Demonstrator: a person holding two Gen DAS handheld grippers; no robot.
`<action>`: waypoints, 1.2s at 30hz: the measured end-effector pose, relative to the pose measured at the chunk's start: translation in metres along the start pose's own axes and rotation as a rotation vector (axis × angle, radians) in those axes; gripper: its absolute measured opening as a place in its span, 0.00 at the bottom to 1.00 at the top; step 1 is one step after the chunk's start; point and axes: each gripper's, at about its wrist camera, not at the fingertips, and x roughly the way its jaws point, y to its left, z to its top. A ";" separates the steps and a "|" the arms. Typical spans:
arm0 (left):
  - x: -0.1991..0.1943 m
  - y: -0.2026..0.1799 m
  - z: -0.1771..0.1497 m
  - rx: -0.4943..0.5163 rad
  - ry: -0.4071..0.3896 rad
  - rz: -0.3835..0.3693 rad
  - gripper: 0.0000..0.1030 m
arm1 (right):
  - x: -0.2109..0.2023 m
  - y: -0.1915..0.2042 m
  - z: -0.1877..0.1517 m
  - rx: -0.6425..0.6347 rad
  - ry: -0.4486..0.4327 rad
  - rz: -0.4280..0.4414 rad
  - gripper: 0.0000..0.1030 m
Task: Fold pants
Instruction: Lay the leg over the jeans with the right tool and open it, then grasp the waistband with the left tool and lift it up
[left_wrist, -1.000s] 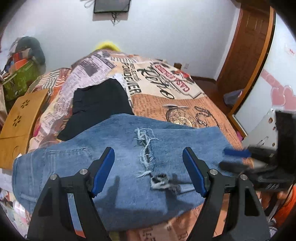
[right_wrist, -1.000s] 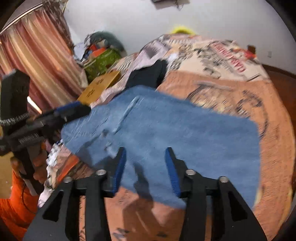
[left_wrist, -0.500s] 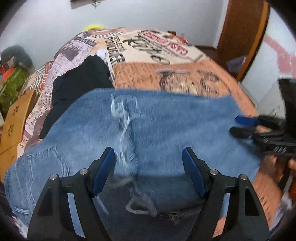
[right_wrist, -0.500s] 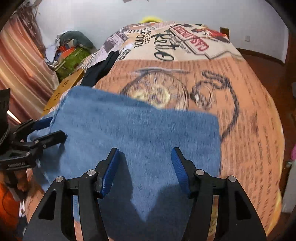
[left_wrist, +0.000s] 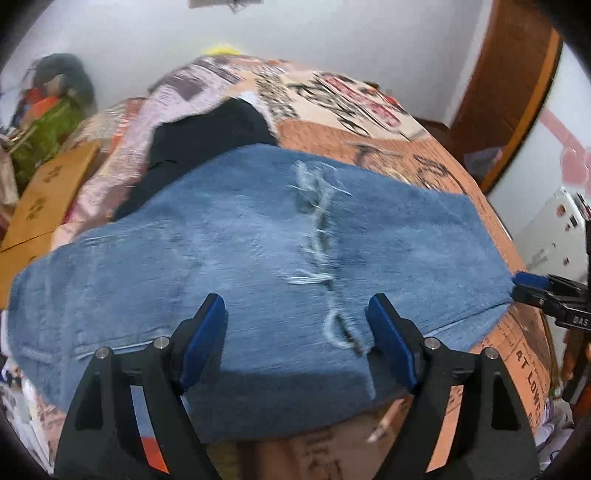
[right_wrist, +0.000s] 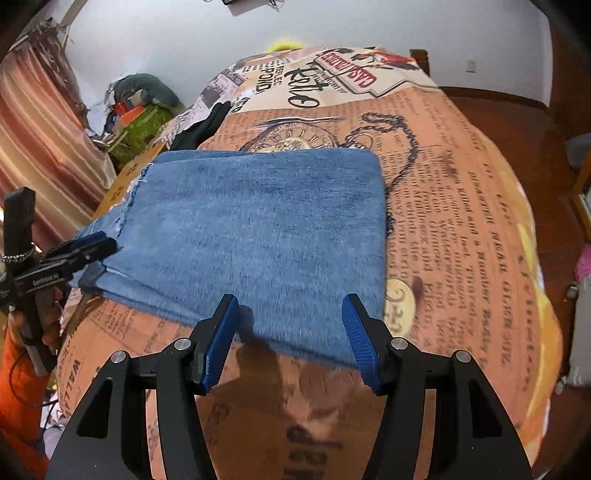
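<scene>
While the jeans lie flat on the bed, both grippers hover at their near edge with nothing held.

Bed cover (right_wrist: 461, 229): orange and cream newspaper print with a pocket watch and chain drawn on it; large script reads "Retro" beside a red badge whose lettering looks like "CASA", the rest too warped to read; "WALL" shows at the near left edge, and "AT LOWE" shows in the left view.

Jeans (left_wrist: 258, 240): blue denim, folded into a wide band across the near part of the bed, a frayed rip with white threads running down the middle.

Black garment (left_wrist: 207, 136): lies on the bed beyond the jeans, its near edge tucked under them.

Cardboard box (left_wrist: 44, 195): brown, flower-shaped cutouts, left of the bed.

Left gripper (left_wrist: 297, 339): blue pads spread wide over the near fold, empty; in the right view its body carries white lettering, too small to read surely.

Right gripper (right_wrist: 290, 339): blue pads apart over the near hem, empty; in the left view its tips sit at the right corner of the jeans, "DAS" legible on the body.
</scene>
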 end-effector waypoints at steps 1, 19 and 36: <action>-0.008 0.006 0.000 -0.016 -0.019 0.019 0.78 | -0.003 0.003 0.003 -0.005 -0.001 -0.008 0.53; -0.086 0.160 -0.066 -0.289 -0.128 0.184 0.78 | 0.001 0.119 0.057 -0.214 -0.123 0.068 0.57; -0.033 0.209 -0.128 -0.680 0.008 -0.157 0.78 | 0.056 0.127 0.030 -0.179 0.036 0.057 0.59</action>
